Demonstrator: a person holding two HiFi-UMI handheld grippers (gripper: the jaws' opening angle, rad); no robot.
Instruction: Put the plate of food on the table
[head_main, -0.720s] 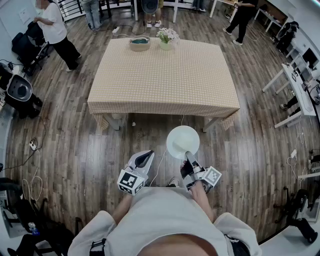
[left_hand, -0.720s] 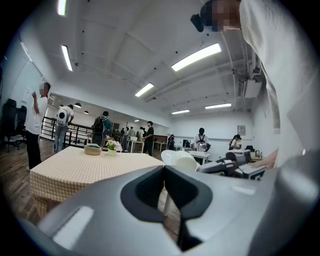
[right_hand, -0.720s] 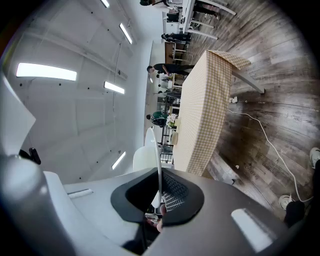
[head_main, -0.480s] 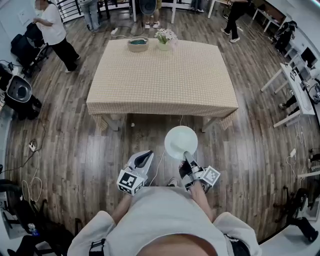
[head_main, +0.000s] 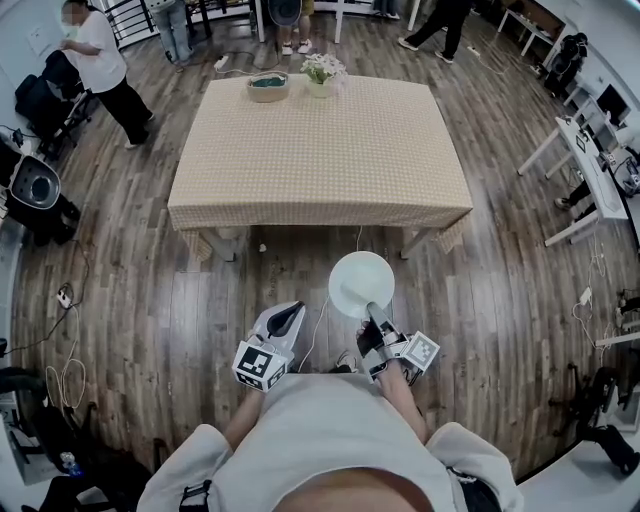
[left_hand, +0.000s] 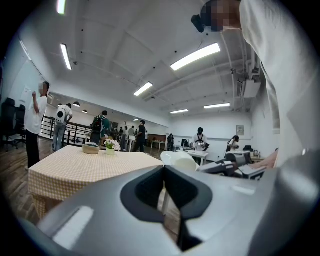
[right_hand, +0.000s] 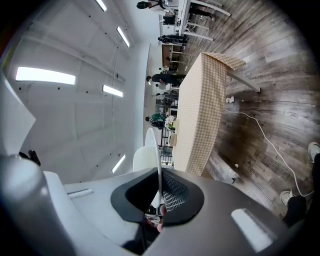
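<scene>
A white plate (head_main: 362, 284) hangs over the wood floor in front of me, and its top looks bare from above. My right gripper (head_main: 374, 312) is shut on its near rim; in the right gripper view the plate (right_hand: 154, 145) stands edge-on between the jaws. My left gripper (head_main: 295, 311) is held beside it at the left, shut with nothing in it. The table (head_main: 320, 150) with a checked cloth stands ahead, apart from the plate. The left gripper view shows the table (left_hand: 75, 167) at the left and the plate (left_hand: 180, 160) at the right.
A basket (head_main: 268, 87) and a small pot of flowers (head_main: 320, 70) sit at the table's far edge. A white cable (head_main: 318, 335) lies on the floor near my feet. People stand and walk beyond the table. White desks (head_main: 585, 160) line the right side.
The table has shifted slightly in the head view as I step forward. The plate stays in the right gripper's hold. A person at the back right has walked left.
</scene>
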